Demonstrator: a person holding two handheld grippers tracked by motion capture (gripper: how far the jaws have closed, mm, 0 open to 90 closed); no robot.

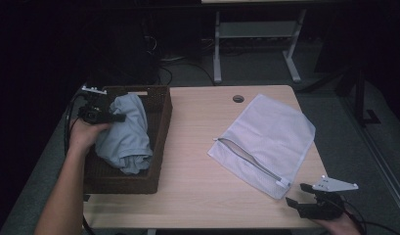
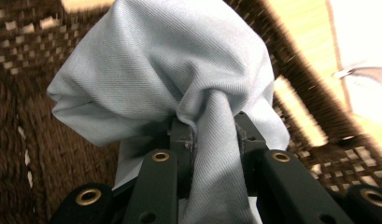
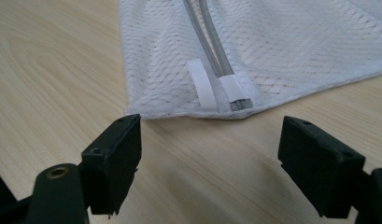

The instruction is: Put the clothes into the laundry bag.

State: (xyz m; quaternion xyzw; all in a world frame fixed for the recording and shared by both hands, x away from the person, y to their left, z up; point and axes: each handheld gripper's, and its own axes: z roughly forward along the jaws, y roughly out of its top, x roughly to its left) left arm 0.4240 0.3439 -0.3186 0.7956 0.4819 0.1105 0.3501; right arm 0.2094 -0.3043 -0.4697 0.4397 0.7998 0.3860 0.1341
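A pale blue-grey garment [image 1: 125, 133] hangs bunched over the dark wicker basket [image 1: 161, 127] at the table's left. My left gripper [image 1: 114, 117] is shut on a fold of that garment [image 2: 179, 74], whose cloth is pinched between the two black jaws. A white mesh laundry bag [image 1: 266, 142] with a grey zipper lies flat on the right half of the table. My right gripper [image 1: 298, 194] rests low near the front right corner, jaws wide apart and empty. In the right gripper view the bag's zipper end [image 3: 233, 91] lies just beyond the right gripper [image 3: 209, 154].
The wooden table [image 1: 197, 161] has a round cable hole [image 1: 238, 98] near its far edge. A metal desk frame [image 1: 256, 44] stands on the grey floor behind. The person's left forearm [image 1: 65, 196] comes in along the basket's left side.
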